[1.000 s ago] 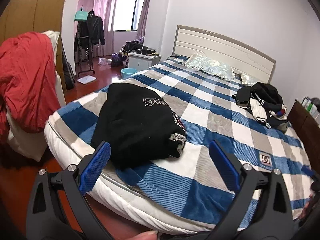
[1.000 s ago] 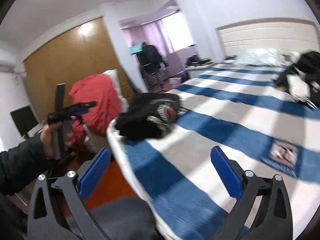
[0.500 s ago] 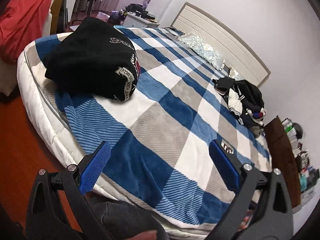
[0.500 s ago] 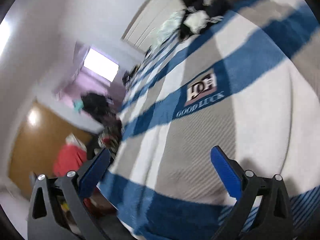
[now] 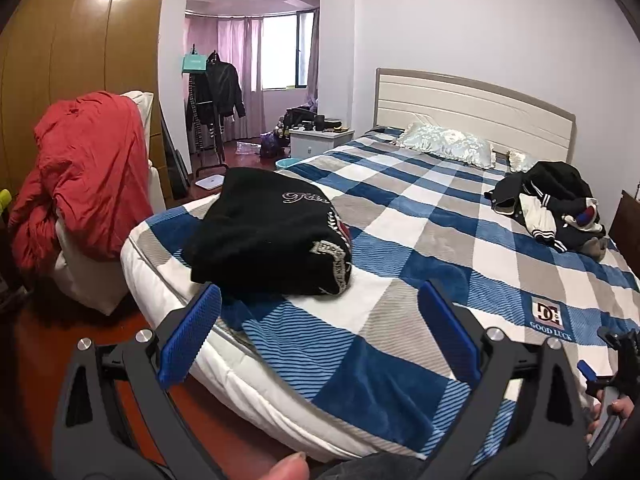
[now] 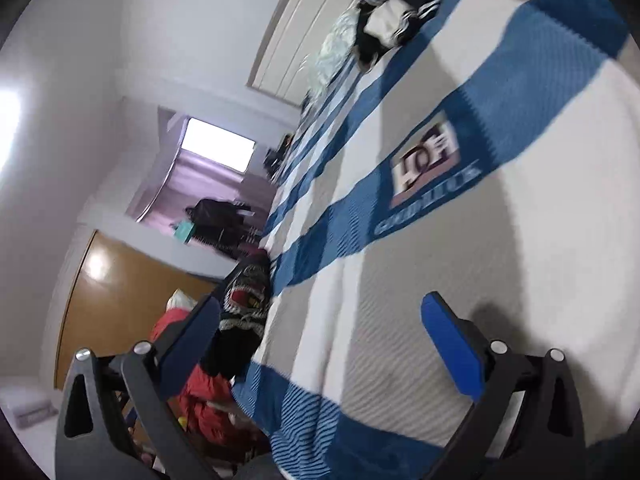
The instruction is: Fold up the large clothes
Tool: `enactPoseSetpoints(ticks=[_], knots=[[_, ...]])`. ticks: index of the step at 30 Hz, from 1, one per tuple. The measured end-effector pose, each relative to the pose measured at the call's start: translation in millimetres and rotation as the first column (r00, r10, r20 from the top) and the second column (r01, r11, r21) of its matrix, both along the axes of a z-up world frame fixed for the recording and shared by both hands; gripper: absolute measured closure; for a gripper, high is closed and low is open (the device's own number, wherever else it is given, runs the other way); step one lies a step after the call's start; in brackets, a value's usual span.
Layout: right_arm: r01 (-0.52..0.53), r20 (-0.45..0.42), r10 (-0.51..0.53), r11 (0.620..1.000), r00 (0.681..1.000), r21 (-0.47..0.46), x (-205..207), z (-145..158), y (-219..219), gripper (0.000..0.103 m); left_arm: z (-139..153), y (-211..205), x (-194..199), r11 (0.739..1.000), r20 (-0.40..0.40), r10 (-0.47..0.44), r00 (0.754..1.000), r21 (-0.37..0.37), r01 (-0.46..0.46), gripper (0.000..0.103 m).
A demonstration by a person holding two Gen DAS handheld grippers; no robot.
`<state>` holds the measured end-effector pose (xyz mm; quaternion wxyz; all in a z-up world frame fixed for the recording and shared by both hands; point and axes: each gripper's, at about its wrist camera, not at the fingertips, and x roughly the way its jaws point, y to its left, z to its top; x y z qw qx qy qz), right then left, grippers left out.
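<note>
A folded black garment (image 5: 268,236) with pale lettering lies at the near left corner of the bed (image 5: 440,240), which has a blue, grey and white checked cover. A crumpled black and white jacket (image 5: 556,208) lies near the headboard on the right. My left gripper (image 5: 320,336) stands open over the bed's foot edge, nothing between its blue pads. My right gripper (image 6: 320,344) is open too, rolled sideways low over the cover near the logo patch (image 6: 428,160); the folded garment (image 6: 244,304) and jacket (image 6: 388,12) show there. The right gripper's body (image 5: 616,364) appears at the left view's lower right.
A red coat (image 5: 84,176) hangs over a white chair left of the bed. A wooden wardrobe (image 5: 80,48) lines the left wall. A clothes rack with a dark jacket (image 5: 218,92), a white nightstand (image 5: 320,140) and a pillow (image 5: 448,144) stand farther back. Red floor borders the bed.
The left gripper has swung back up and left to a level view of the bed with the folded garment near. The right gripper rolled sideways and dropped close over the cover. Both stayed open.
</note>
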<state>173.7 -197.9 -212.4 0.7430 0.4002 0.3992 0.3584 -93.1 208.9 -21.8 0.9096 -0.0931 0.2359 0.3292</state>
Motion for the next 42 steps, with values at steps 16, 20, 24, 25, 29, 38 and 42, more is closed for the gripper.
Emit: enactPoseSetpoints(ticks=[16, 20, 24, 25, 29, 38, 42], knots=[[-0.072, 0.037, 0.075, 0.993, 0.996, -0.092, -10.3, 0.6, 16.1, 0.004, 6.6, 28.0, -32.4, 0.997, 0.005, 0.072, 0.997, -0.037, -0.072, 0.007], [-0.077, 0.040, 0.081, 0.992, 0.996, -0.097, -11.1, 1.1, 16.4, 0.004, 7.8, 31.2, -33.7, 0.996, 0.000, 0.074, 0.997, -0.045, -0.074, 0.007], [-0.085, 0.042, 0.090, 0.991, 0.995, -0.101, -11.7, 1.8, 17.6, 0.004, 8.6, 31.4, -34.0, 0.996, 0.001, 0.073, 0.997, -0.049, -0.073, 0.007], [-0.087, 0.040, 0.091, 0.991, 0.995, -0.101, -11.5, 1.7, 17.7, 0.004, 8.7, 31.2, -34.3, 0.996, 0.000, 0.072, 0.997, -0.050, -0.072, 0.007], [-0.086, 0.041, 0.090, 0.991, 0.995, -0.099, -11.8, 2.3, 18.8, 0.004, 9.5, 30.2, -32.5, 0.996, -0.002, 0.069, 0.998, -0.048, -0.069, 0.007], [-0.093, 0.038, 0.098, 0.991, 0.995, -0.100, -13.3, 3.0, 19.9, 0.004, 5.8, 36.2, -21.7, 0.995, -0.010, 0.053, 0.999, -0.082, -0.054, 0.007], [-0.103, 0.036, 0.107, 0.989, 0.994, -0.103, -13.9, 3.6, 22.1, 0.004, -9.5, 64.1, 10.8, 0.977, -0.039, -0.004, 0.999, -0.212, -0.004, 0.007]])
